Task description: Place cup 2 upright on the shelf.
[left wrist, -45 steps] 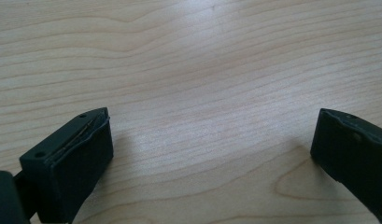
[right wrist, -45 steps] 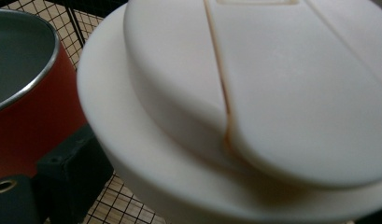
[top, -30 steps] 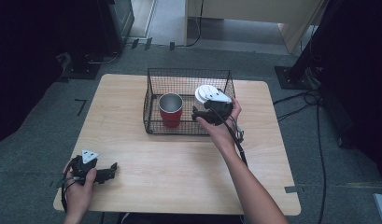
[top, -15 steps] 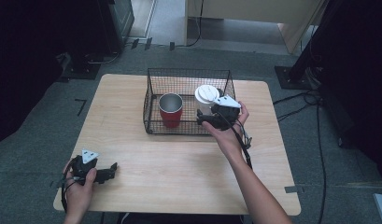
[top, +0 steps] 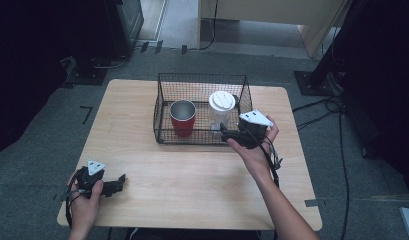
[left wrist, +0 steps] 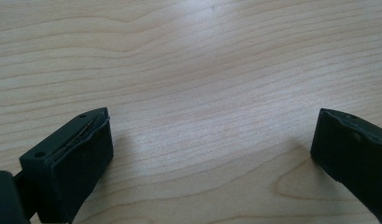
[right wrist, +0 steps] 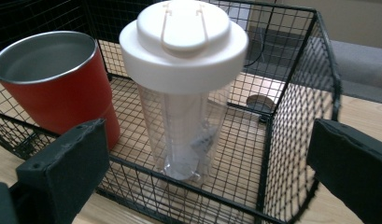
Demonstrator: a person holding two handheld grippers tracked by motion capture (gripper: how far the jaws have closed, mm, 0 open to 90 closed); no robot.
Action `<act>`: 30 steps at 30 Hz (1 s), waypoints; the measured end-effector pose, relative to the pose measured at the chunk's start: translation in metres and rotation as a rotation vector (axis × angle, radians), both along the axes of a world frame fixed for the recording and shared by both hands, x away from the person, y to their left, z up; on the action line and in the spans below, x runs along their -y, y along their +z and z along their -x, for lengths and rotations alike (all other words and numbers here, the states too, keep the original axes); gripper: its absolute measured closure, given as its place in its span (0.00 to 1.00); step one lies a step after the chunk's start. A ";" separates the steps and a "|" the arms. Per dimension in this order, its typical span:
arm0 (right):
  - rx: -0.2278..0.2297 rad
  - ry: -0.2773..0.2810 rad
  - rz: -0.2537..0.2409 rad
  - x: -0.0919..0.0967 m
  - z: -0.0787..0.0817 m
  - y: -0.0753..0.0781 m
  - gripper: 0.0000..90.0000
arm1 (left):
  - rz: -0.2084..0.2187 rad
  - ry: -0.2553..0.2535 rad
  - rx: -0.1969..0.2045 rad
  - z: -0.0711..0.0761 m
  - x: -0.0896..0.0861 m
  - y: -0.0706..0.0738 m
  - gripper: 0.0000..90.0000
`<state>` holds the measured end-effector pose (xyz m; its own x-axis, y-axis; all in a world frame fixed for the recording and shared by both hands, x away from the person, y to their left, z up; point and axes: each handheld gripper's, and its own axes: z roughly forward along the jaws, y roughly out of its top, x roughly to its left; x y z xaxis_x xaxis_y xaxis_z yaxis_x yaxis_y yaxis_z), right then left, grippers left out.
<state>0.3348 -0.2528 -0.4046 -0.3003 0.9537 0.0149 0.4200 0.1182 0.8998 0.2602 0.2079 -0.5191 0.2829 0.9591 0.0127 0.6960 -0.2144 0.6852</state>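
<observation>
We have the clear cup with the white lid [top: 221, 111] standing upright inside the wire basket [top: 164, 105], beside the red cup [top: 183, 117]. Our right gripper [top: 227, 135], at the basket's near side, has just opened wide and holds nothing; placement looks done. Our left gripper [top: 119, 182] rests open and empty, well apart from the basket.

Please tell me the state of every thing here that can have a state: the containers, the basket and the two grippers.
Clear bottle: upright in the basket, white lid on, flip cap shut.
Red cup: upright in the basket, beside the bottle, open top, looks empty.
Wire basket: on the table, open top.
Right gripper: fingers wide open, just outside the basket, holding nothing.
Left gripper: fingers open over bare table, holding nothing.
</observation>
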 end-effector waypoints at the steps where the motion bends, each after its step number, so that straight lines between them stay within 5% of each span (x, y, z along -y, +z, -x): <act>1: 0.002 0.001 -0.002 0.002 0.002 0.000 0.00 | 0.000 0.000 0.000 0.000 0.000 0.000 0.00; 14: 0.028 -0.013 -0.014 0.030 0.026 -0.004 0.00 | 0.002 0.001 0.000 0.000 0.000 0.000 0.00; 30: -0.020 -0.043 -0.031 0.065 0.055 -0.027 0.00 | 0.001 0.001 0.001 0.000 0.000 0.000 0.00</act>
